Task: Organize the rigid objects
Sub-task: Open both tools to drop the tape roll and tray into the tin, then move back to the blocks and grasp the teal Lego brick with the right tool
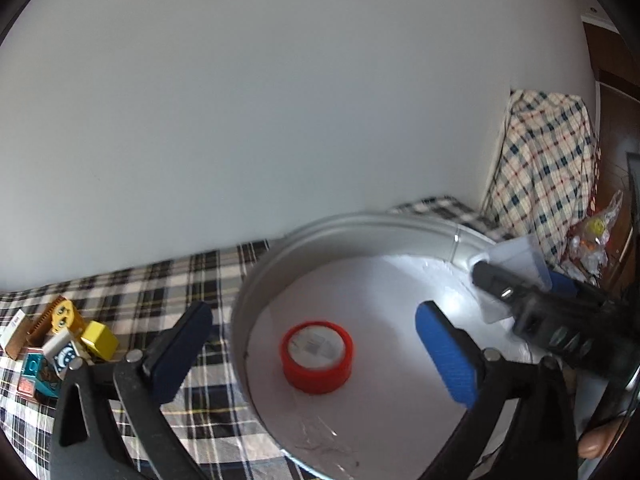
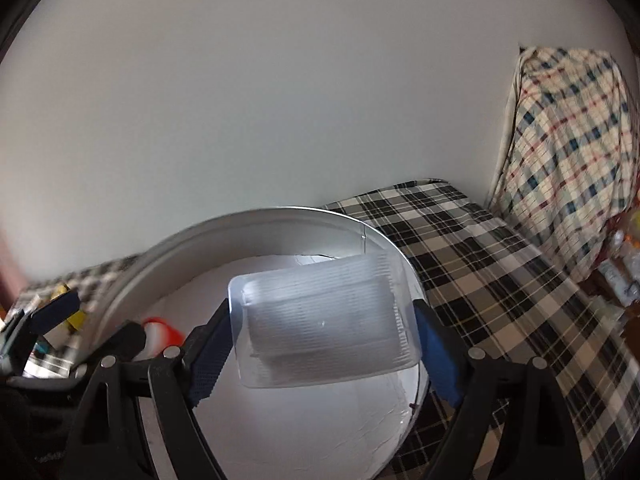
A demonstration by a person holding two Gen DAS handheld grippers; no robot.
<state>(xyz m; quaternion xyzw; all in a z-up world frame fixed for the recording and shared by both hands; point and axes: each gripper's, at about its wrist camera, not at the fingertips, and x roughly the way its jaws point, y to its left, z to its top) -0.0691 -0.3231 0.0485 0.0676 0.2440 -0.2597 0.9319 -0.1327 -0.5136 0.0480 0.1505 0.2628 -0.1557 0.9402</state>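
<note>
Left gripper (image 1: 308, 340) gaping, empty, red cap (image 1: 317, 357) lying in round tray (image 1: 256, 280); right gripper (image 2: 324, 344) clamps clear plastic box (image 2: 324, 320) over tray. Lower box level to far right, clear of cap, before release.

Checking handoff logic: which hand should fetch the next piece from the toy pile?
Left. Left gripper is open and empty, nearer the toy pile; right gripper holds the clear box.

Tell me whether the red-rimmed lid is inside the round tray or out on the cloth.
Inside. The red-rimmed lid lies flat on the white floor of the round tray, within its metal wall, between the fingers of the open left gripper and touching neither.
</note>
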